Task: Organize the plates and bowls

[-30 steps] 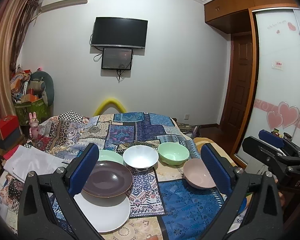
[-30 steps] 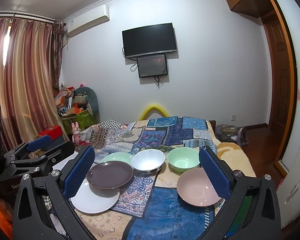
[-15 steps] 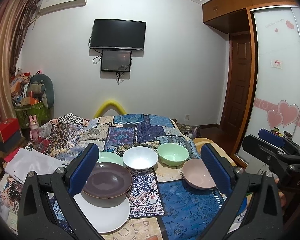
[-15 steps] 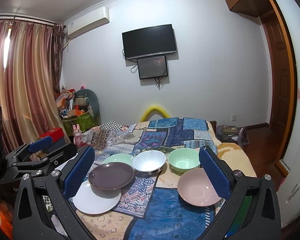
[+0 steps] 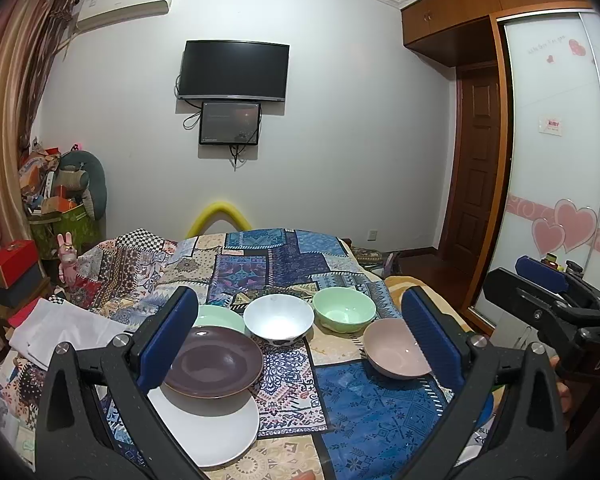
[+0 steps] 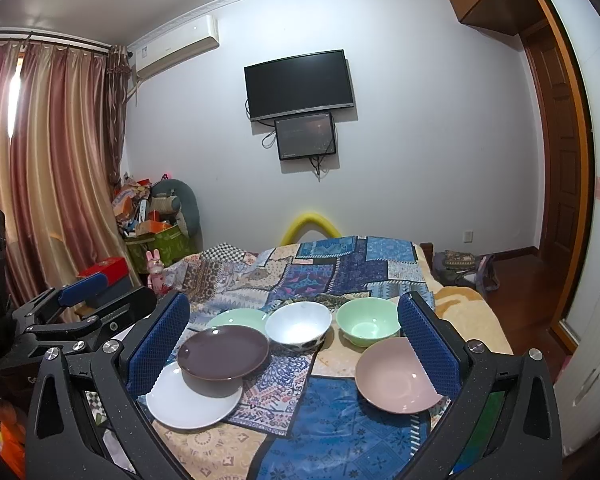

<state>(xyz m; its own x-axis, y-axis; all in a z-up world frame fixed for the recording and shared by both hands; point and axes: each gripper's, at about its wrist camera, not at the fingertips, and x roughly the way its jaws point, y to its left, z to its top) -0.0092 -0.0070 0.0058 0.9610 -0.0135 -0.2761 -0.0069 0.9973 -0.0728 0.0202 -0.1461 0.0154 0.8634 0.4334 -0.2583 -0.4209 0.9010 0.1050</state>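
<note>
On a patchwork cloth [image 5: 364,412] lie a white plate [image 5: 212,428] with a dark brown plate [image 5: 214,362] resting partly on it, a pale green plate [image 5: 220,316] behind, a white bowl [image 5: 278,320], a green bowl [image 5: 344,312] and a pink bowl [image 5: 398,354]. My left gripper [image 5: 300,340] hangs open above the near edge, nothing between its blue pads. My right gripper [image 6: 294,344] is open too and holds nothing. From the right wrist I see the brown plate [image 6: 222,354], white plate [image 6: 192,402], white bowl [image 6: 298,326], green bowl [image 6: 366,326] and pink bowl [image 6: 398,376].
The cloth covers a bed [image 6: 464,312] reaching to the far wall. A red box [image 5: 10,262] and a piled green bin [image 5: 66,224] stand at the left, curtains [image 6: 56,168] beyond. A wooden door [image 5: 476,176] and wardrobe [image 5: 556,160] are at the right.
Both views have tilted up slightly, so the dishes sit a little lower in frame. No dish has moved and both grippers stay open.
</note>
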